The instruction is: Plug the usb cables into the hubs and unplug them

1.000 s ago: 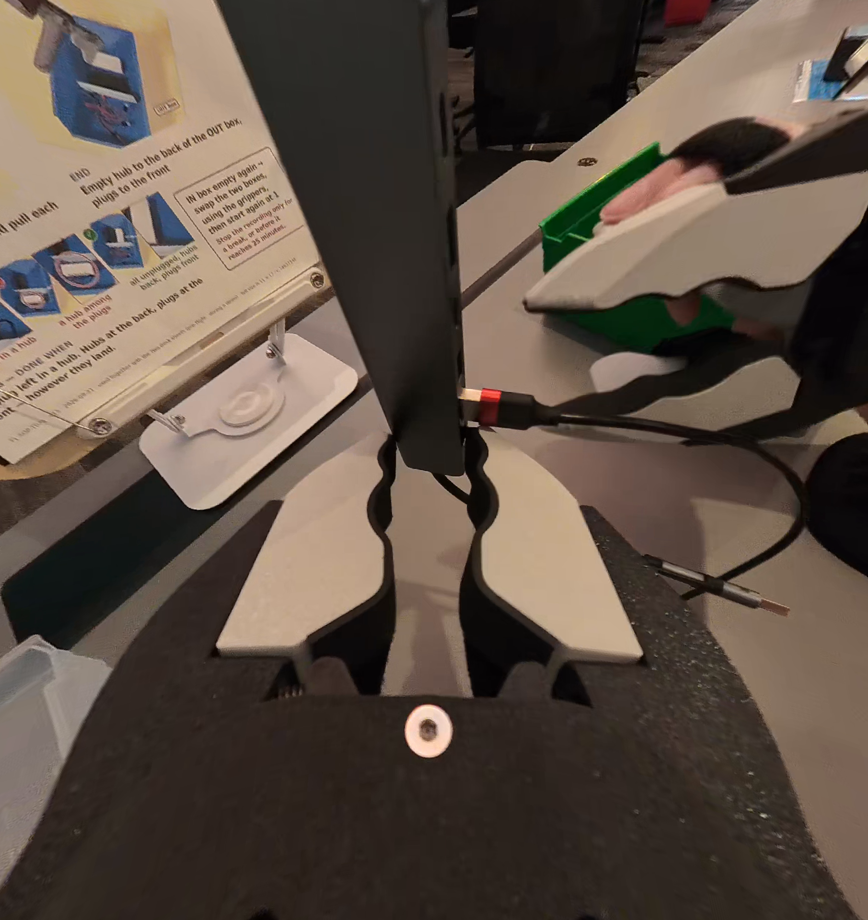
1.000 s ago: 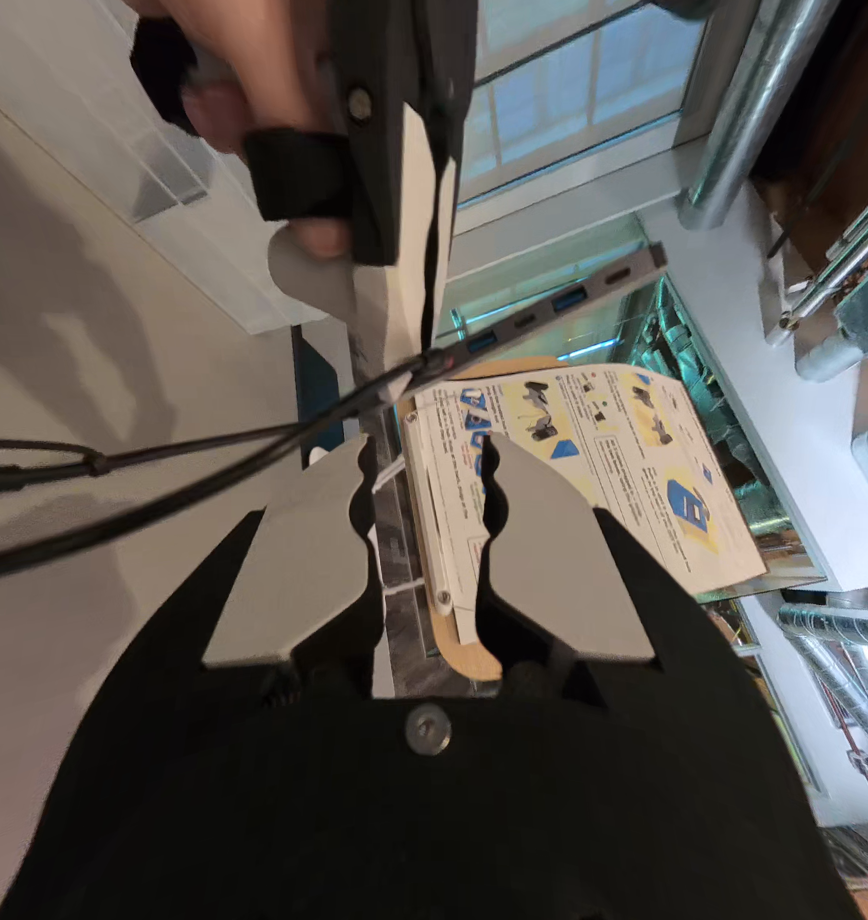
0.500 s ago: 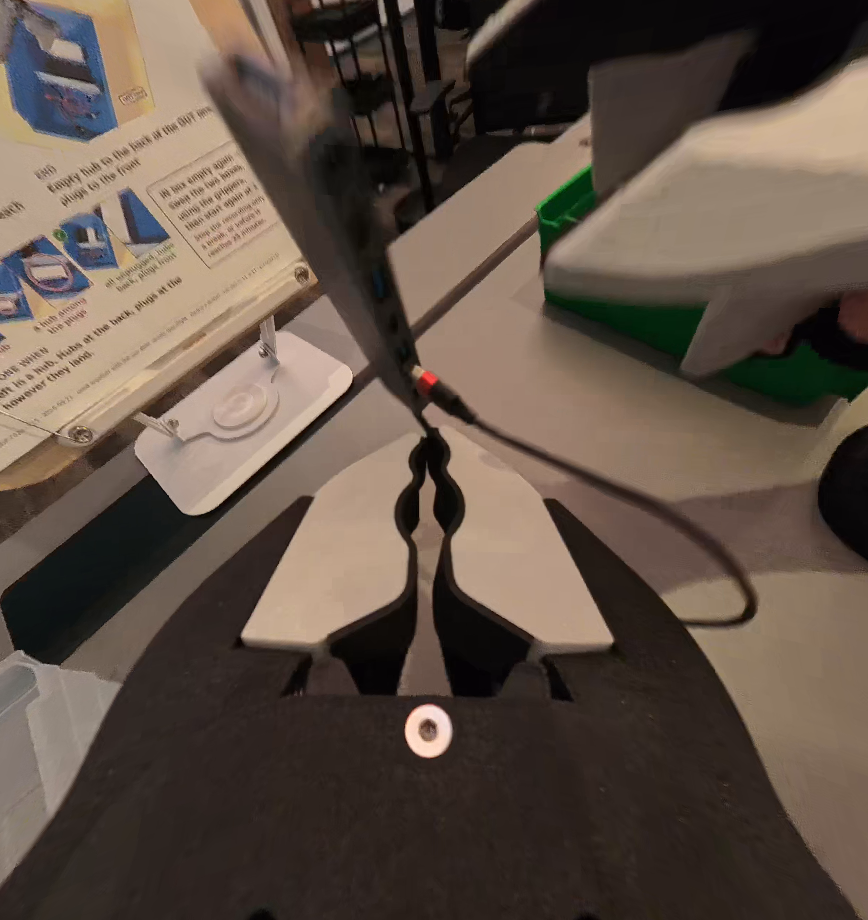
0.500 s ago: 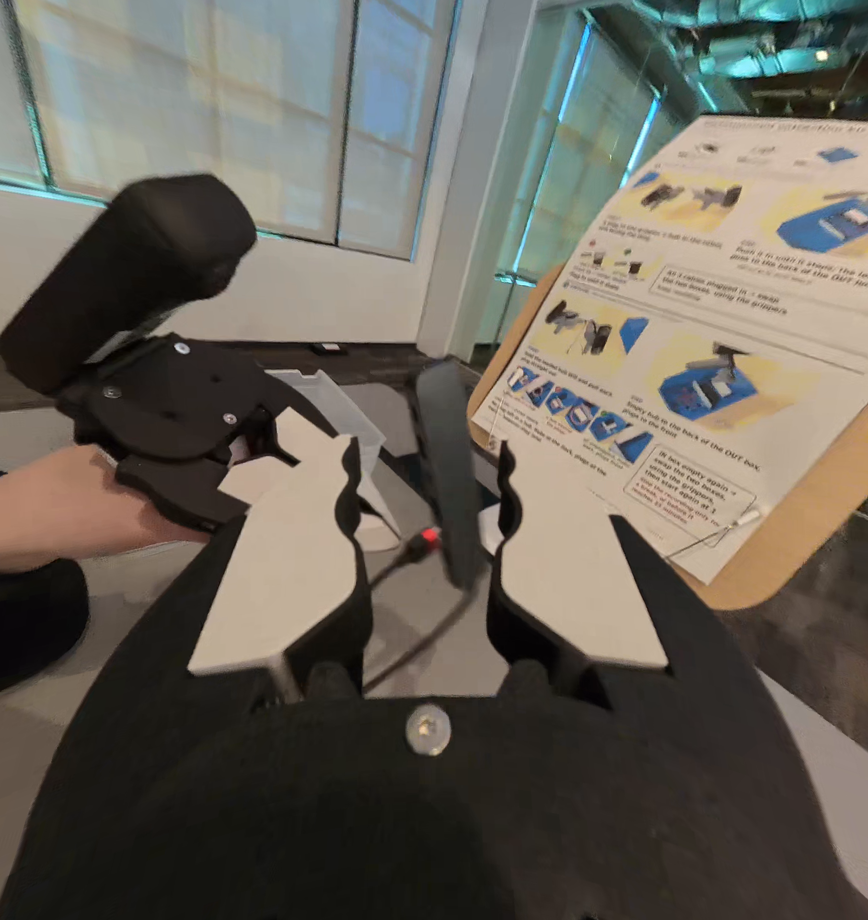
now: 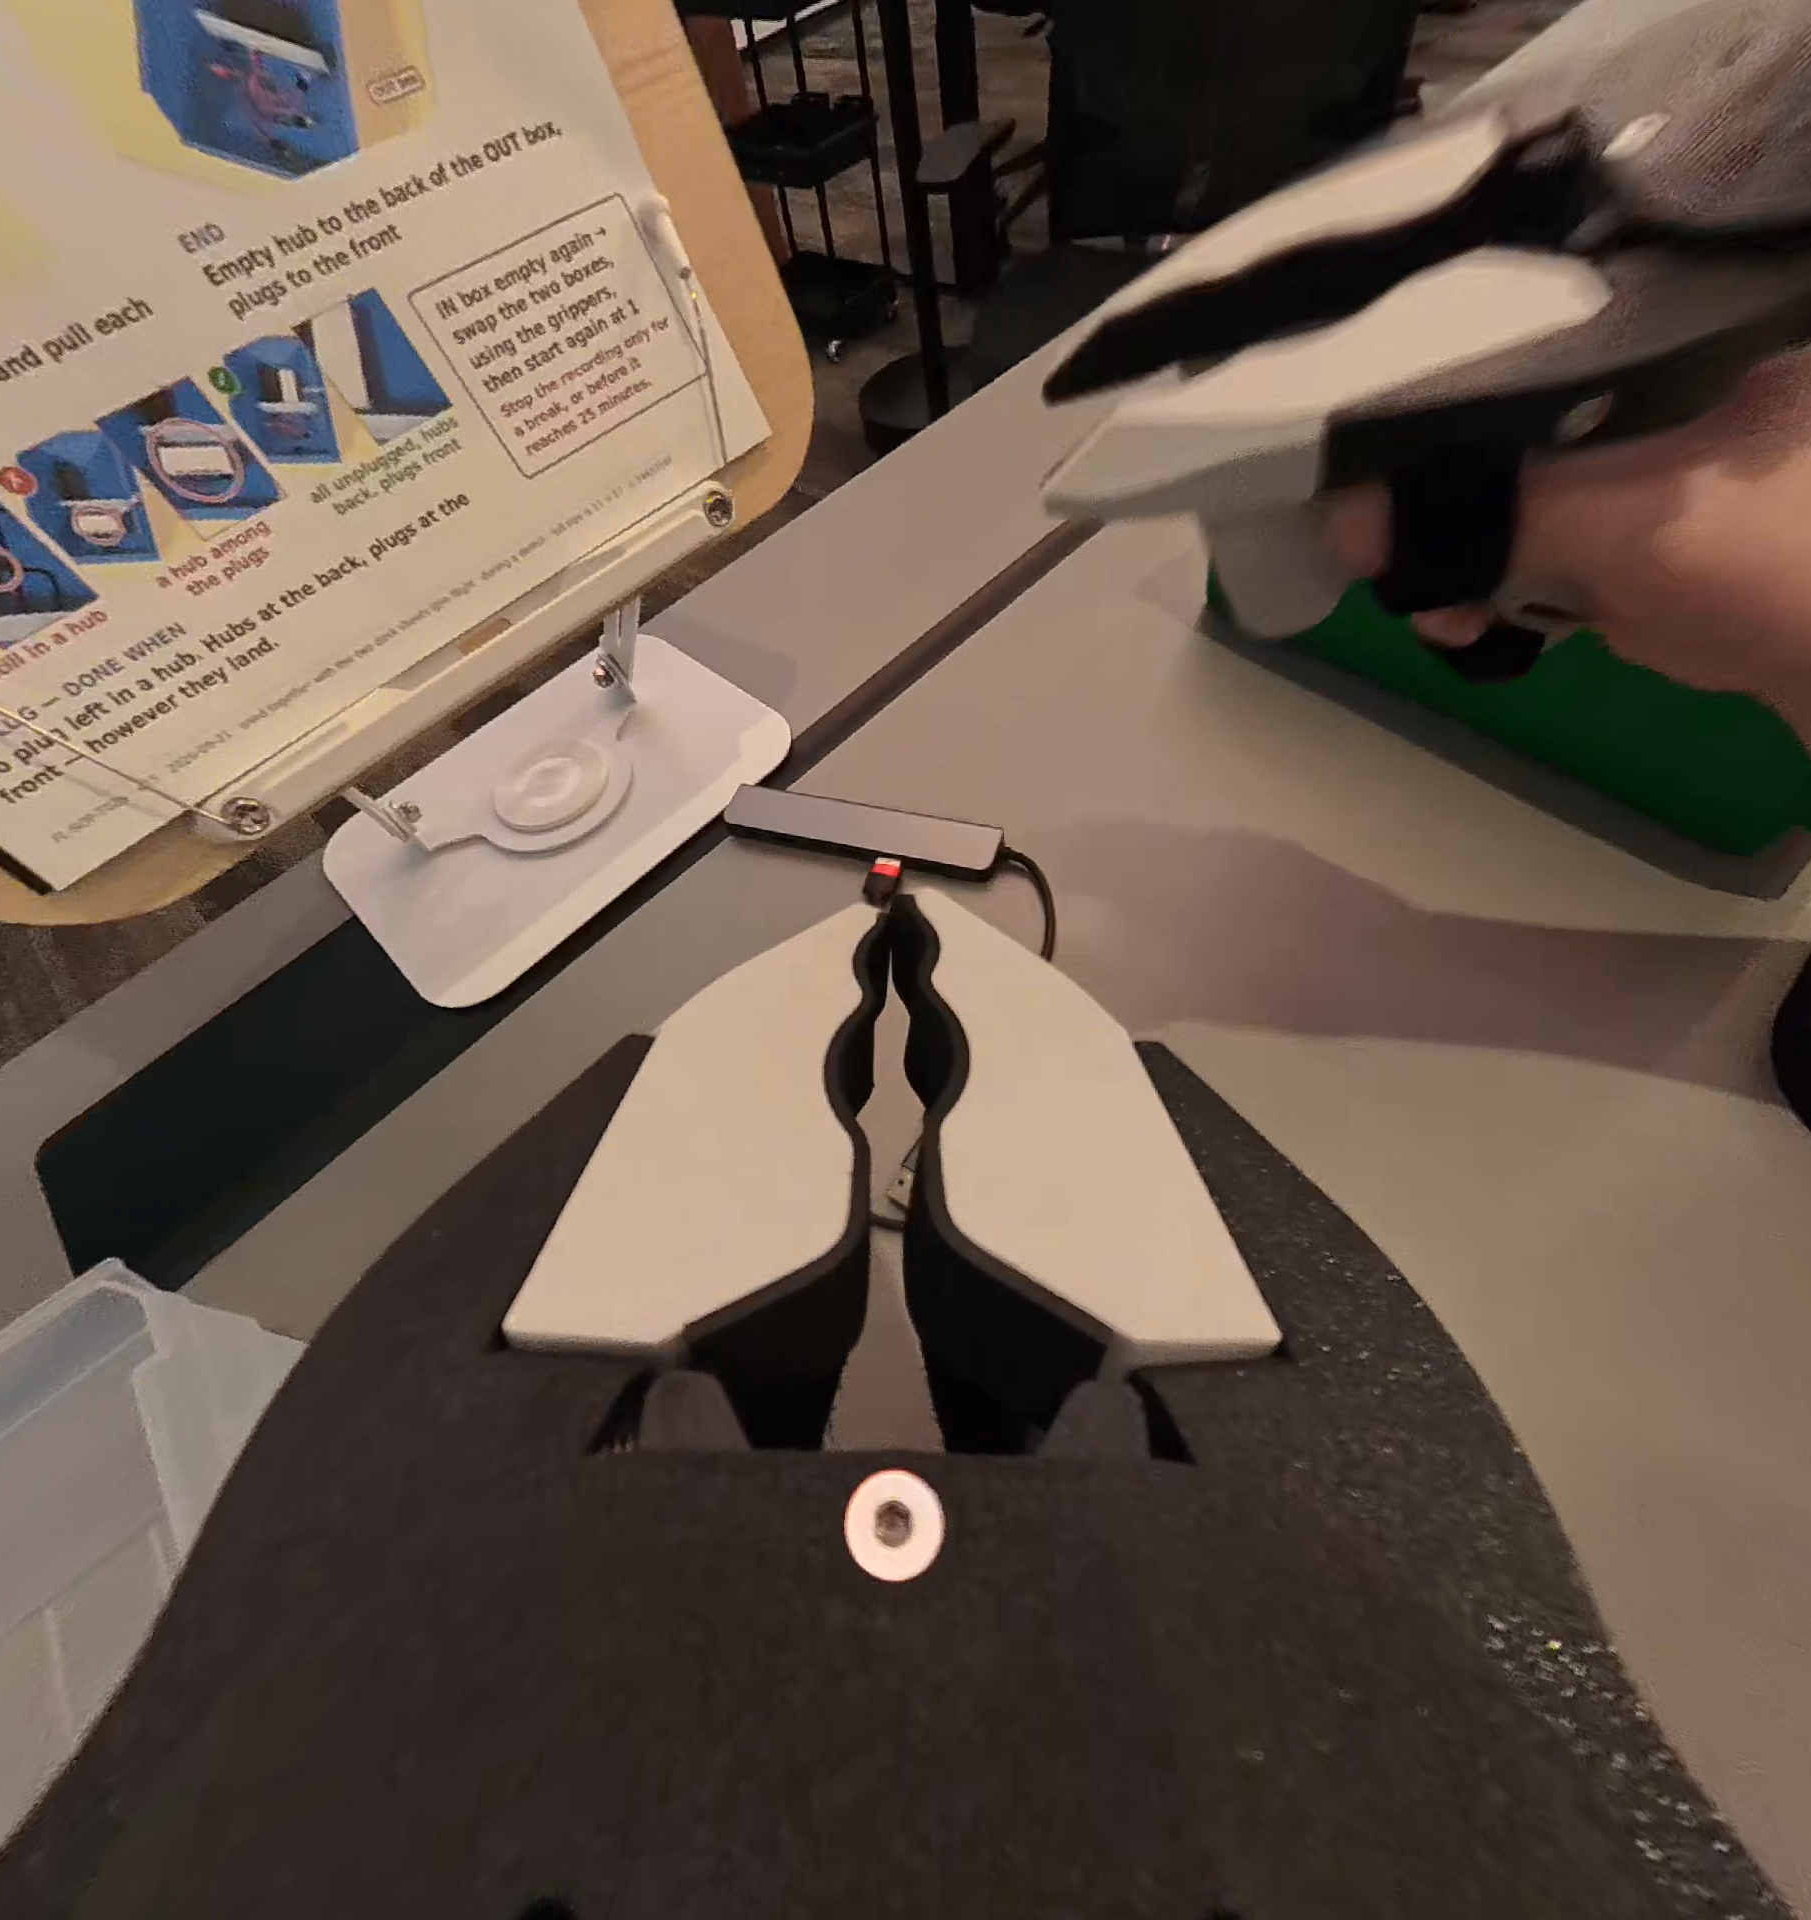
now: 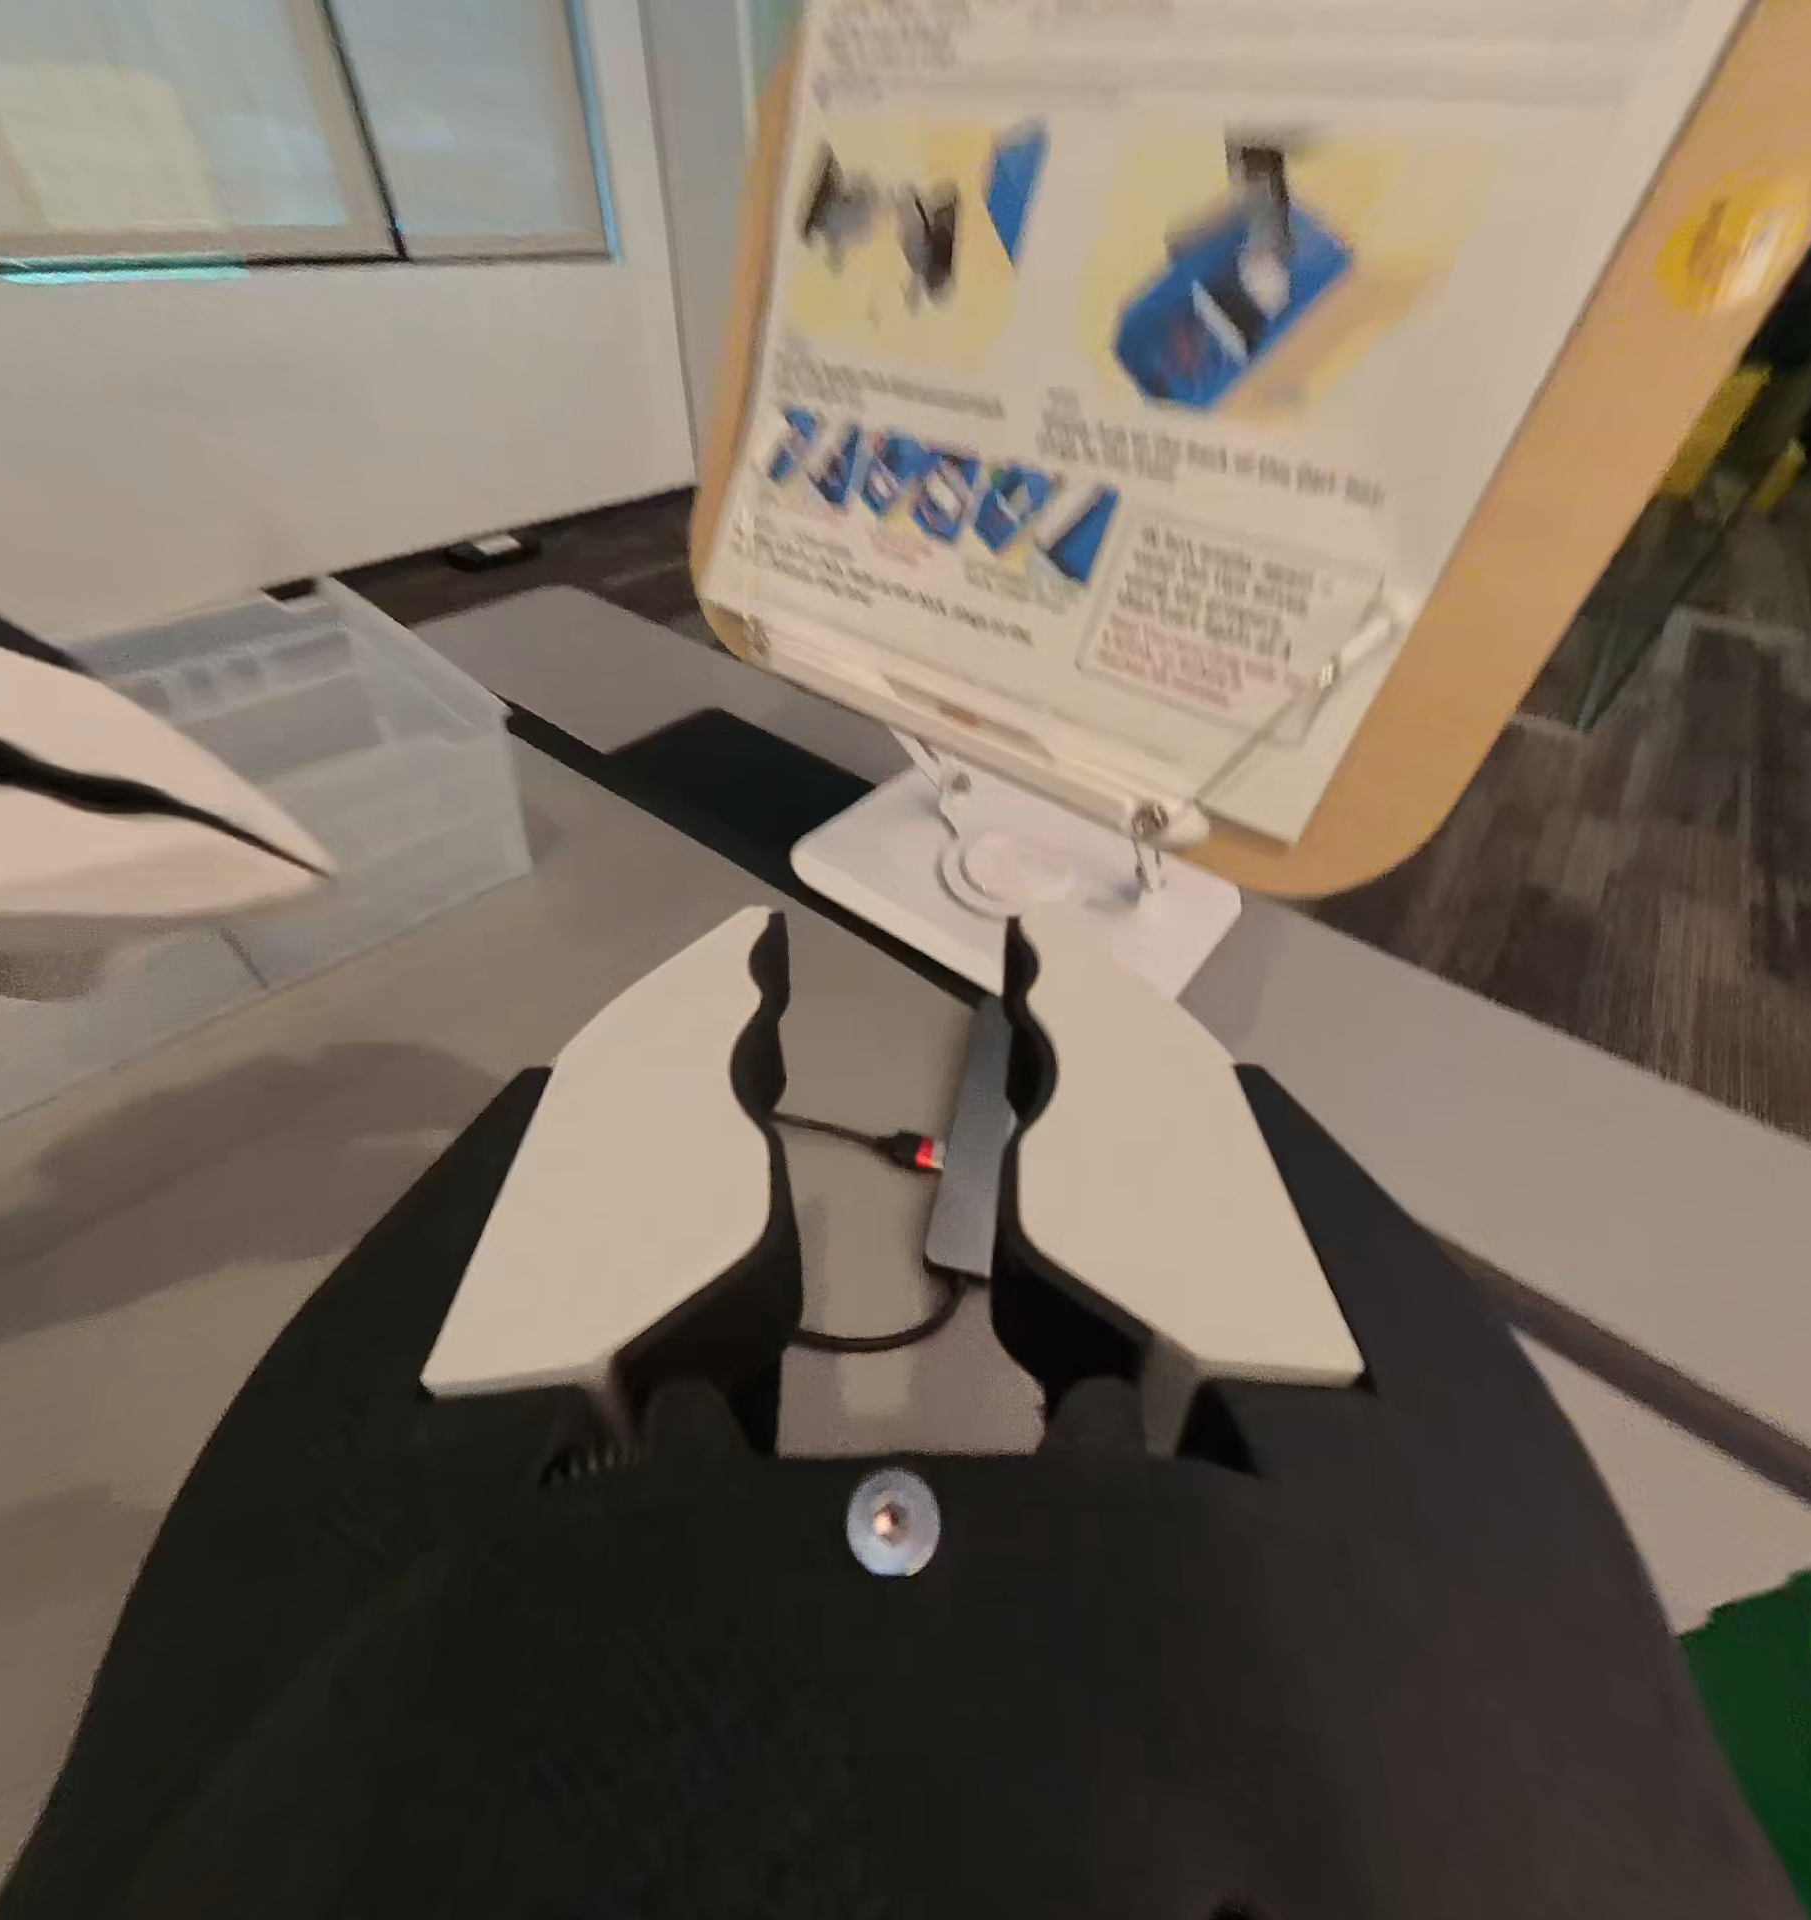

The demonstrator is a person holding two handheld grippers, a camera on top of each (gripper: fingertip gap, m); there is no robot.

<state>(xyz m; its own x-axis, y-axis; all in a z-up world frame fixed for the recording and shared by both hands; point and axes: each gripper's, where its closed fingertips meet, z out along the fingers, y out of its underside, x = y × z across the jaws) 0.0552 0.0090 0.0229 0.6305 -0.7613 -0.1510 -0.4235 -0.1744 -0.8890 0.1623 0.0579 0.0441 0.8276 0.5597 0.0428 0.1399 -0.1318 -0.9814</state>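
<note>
The USB hub [image 5: 863,829] now lies flat on the bench [image 5: 1296,1195], just beside the white base of the instruction board stand [image 5: 558,821]. A second ago it stood upright, pinched in the left claw [image 5: 888,914]; it has since been released and set down. The red-collared USB plug [image 5: 885,871] remains seated in the side of the hub, with its black cable [image 6: 859,1340] looping away from the stand.

The left claw is pressed together and pinches nothing; its tips hover just short of the plug. The right claw [image 6: 885,940] is spread wide and empty, held above the hub, which shows between its fingers in the right wrist view.

The plug-in step appears complete for this cable. The hub is no longer restrained, so unplugging will probably require one claw to hold the hub body while the other pulls the plug straight out. A green bin [image 5: 1566,727] sits well apart from the stand.
</note>
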